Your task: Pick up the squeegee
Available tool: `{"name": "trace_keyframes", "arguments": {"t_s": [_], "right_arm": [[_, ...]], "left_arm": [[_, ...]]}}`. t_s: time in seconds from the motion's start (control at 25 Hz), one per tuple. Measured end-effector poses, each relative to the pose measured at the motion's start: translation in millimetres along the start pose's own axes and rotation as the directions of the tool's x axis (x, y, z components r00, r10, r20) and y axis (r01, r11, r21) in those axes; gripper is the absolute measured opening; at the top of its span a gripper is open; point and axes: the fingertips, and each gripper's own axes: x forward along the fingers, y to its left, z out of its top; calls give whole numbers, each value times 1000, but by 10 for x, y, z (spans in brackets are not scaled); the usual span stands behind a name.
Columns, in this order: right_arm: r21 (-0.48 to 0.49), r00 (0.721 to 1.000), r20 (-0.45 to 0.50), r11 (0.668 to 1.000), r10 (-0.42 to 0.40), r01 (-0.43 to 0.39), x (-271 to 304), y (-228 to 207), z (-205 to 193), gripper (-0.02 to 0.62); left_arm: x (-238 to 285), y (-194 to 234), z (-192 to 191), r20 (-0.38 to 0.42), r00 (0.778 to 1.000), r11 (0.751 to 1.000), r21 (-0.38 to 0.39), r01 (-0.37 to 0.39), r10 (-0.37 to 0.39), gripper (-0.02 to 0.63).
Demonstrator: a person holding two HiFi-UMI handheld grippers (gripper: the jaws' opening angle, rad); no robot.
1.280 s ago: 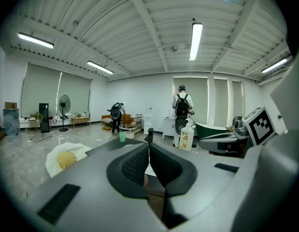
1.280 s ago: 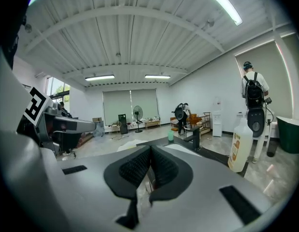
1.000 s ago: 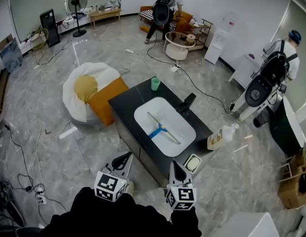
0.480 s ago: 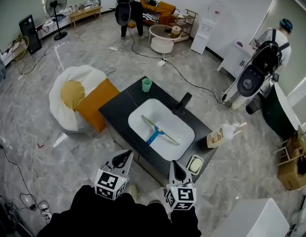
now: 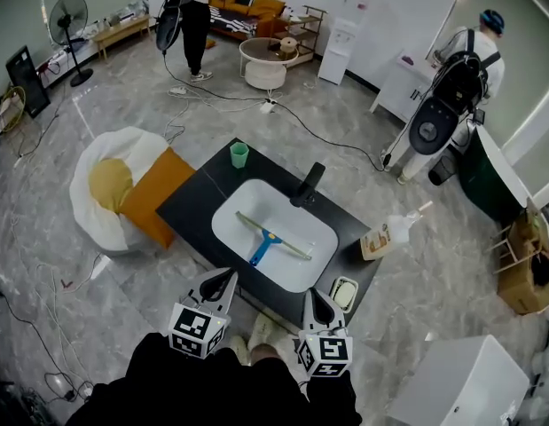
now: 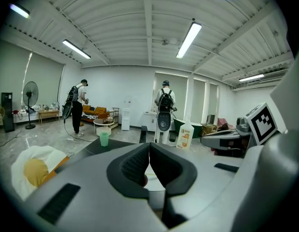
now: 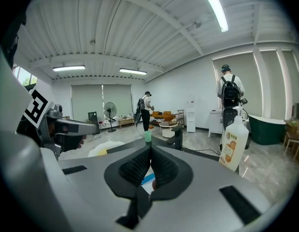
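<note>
Grey marble-look floor (image 5: 97, 318). Black vanity counter (image 5: 190, 204) mid-room, w/ white-yellow bean bag (image 5: 90, 162) just left of it. Beyond the vanity: round white coffee table (image 5: 262, 65), orange sofa (image 5: 247, 7), white water dispenser (image 5: 338, 41). Pedestal fan (image 5: 68, 16) far left of vanity. White walls (image 5: 394, 7), ribbed ceiling (image 6: 139, 28), tube lights (image 6: 189, 39) on.

I see a matt black worktop (image 5: 187, 204) with a smooth, glossy white sink (image 5: 228, 231) set in it. The squeegee (image 5: 272, 239) has a blue plastic handle. The cup (image 5: 239, 155) at the worktop's far corner looks like green plastic. The floor (image 5: 97, 105) is polished grey stone-look tile. The beanbag (image 5: 97, 193) is soft cloth. The left hand-held gripper (image 6: 149, 149) and right hand-held gripper (image 7: 150, 151) have matt grey plastic shells with ribbed black pads (image 6: 135, 166).
</note>
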Motion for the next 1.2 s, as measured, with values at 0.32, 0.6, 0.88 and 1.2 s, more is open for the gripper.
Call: {"name": "trace_keyframes", "arguments": {"t_s": [0.32,0.6,0.88,1.2], "right_arm": [[36,1000,-9,999,-23,24,495,-485,83,17],[78,998,-63,997,-19,24,1183,-966,10,15],[127,989,-148,991,-10,29,1820,-1417,-226,16],[185,973,-229,982,12,31,2426,-1706,-576,16]], "left_arm": [[743,15,109,-42,998,999,18,45,-44,25],[1609,106,71,-111,991,997,7,79,-78,25],[2378,219,-128,-203,974,995,-26,94,-97,25],[3010,434,-521,-306,946,994,-62,93,-108,25]]}}
